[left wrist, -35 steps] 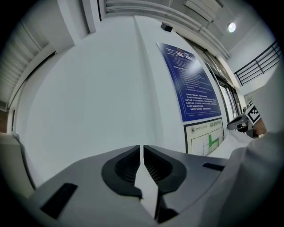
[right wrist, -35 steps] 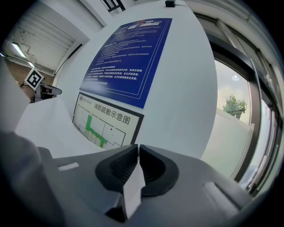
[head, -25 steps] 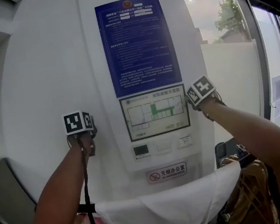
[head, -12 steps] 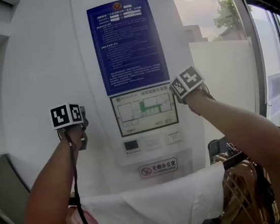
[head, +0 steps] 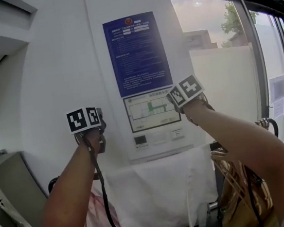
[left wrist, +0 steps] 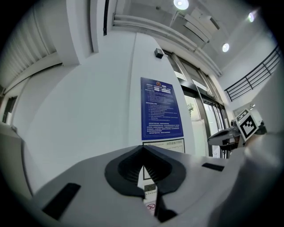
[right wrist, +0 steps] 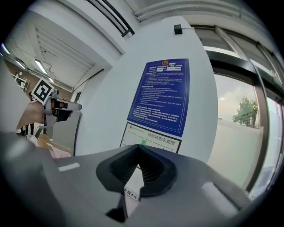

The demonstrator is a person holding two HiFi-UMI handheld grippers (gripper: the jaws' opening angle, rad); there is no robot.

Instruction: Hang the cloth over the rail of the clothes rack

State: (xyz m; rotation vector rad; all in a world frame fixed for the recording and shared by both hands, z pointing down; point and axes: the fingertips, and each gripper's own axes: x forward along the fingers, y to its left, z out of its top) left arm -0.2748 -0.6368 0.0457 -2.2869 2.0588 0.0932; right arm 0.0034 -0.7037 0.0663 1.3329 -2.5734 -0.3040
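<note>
Both arms are raised and stretched forward, forearms bare, so the left gripper (left wrist: 143, 153) and right gripper (right wrist: 138, 151) are pointed at the white column (head: 60, 85), roughly level with each other. Each claw is closed right up: tips touching, only a thin sliver of wall seen past the pads, nothing gripped in either. The white cloth (head: 158, 196) is draped below, well under both grippers, hung in front of the column's base. A blue notice (head: 138, 54) and a floor plan (head: 152, 110) are mounted on the column. Tall windows (head: 220, 74) are seen to the right, and hangers (head: 236, 181) just beside the cloth.
</note>
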